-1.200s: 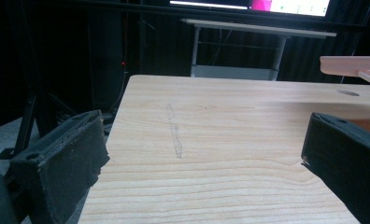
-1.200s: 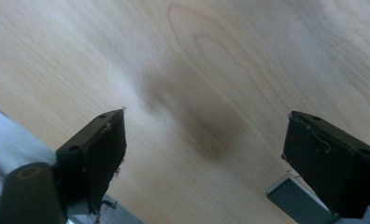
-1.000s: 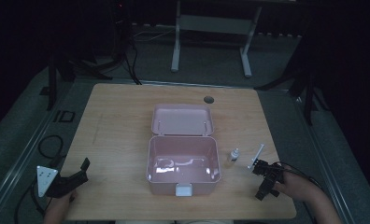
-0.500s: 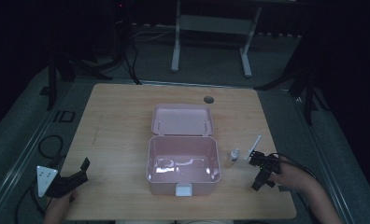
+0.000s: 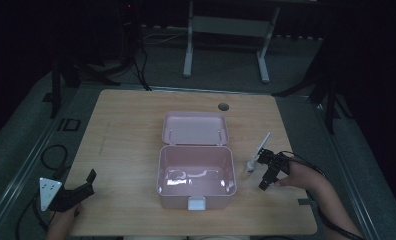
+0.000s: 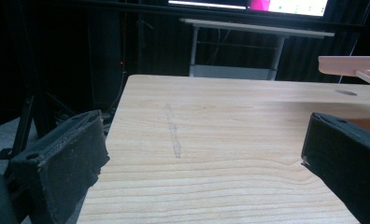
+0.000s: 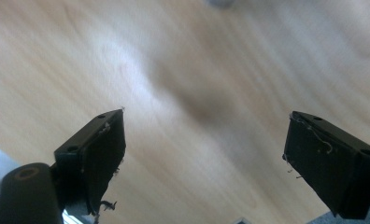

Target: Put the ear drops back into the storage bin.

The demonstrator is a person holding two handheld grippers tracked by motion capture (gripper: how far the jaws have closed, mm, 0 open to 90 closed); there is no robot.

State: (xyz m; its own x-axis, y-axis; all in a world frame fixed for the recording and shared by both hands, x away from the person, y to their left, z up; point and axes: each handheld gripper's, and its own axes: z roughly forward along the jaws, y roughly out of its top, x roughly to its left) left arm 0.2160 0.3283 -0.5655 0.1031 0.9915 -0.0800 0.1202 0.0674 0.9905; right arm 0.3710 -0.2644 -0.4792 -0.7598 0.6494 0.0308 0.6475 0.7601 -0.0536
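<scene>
My left tongs [image 5: 78,192] are resting at the near left corner of the table [image 5: 131,130], spread wide and gripping nothing; in the left gripper view they [image 6: 197,158] are framing bare wood grain, with the edge of the pink lid [image 6: 349,65] jutting in at the far right; my right tongs [image 5: 267,172] are hovering near the table's right edge, parted too and clasping nothing, and the right gripper view is showing them [image 7: 204,154] over blurred wood; just beyond them a small white bottle [image 5: 250,164] is standing upright, a little way right of the box, and a slim white stick [image 5: 263,142] is lying slantwise behind it; what sort of stick it is, I cannot tell; the pink box [image 5: 196,172] is sitting open mid-table, shallow and glossy; what its gleaming bottom holds I cannot tell; its lid [image 5: 195,128] is lying back flat on the far side; past it, a dark round hole [image 5: 223,106] is marking the tabletop.
</scene>
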